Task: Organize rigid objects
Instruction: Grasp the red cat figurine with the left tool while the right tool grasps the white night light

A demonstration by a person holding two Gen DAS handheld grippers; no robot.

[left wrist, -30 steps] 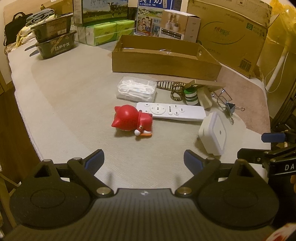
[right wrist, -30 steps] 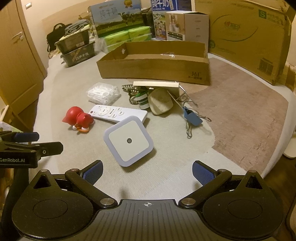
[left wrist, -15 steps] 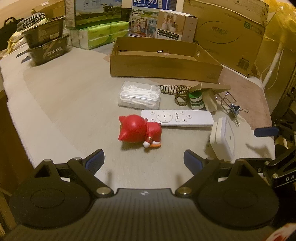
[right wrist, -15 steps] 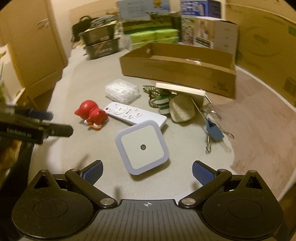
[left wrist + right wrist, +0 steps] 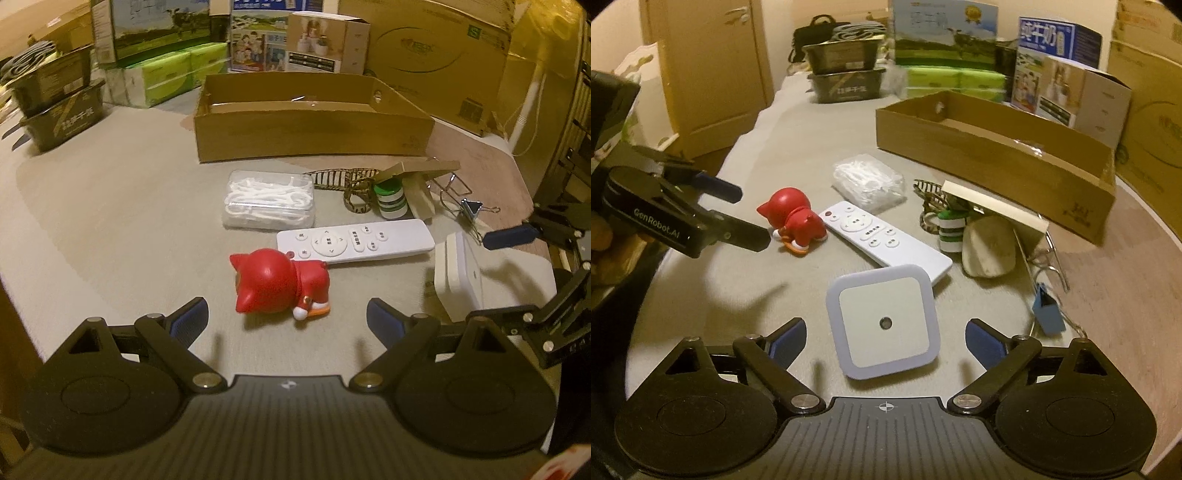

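Both hand-held grippers have closed in. The left hand-held gripper (image 5: 286, 321), wide open and empty, now faces the red cat figure (image 5: 280, 286); the right hand-held gripper (image 5: 885, 341), equally spread, frames the night light (image 5: 884, 319) beside the remote (image 5: 882, 238), cardboard tray (image 5: 993, 162) behind.

The black body of the left gripper (image 5: 753, 214), seen from the right wrist, carries white lettering "GenRobot.AI". A white label on the large brown cardboard carton (image 5: 436, 55) at the back shows a single "S". Print elsewhere is too blurred to read.
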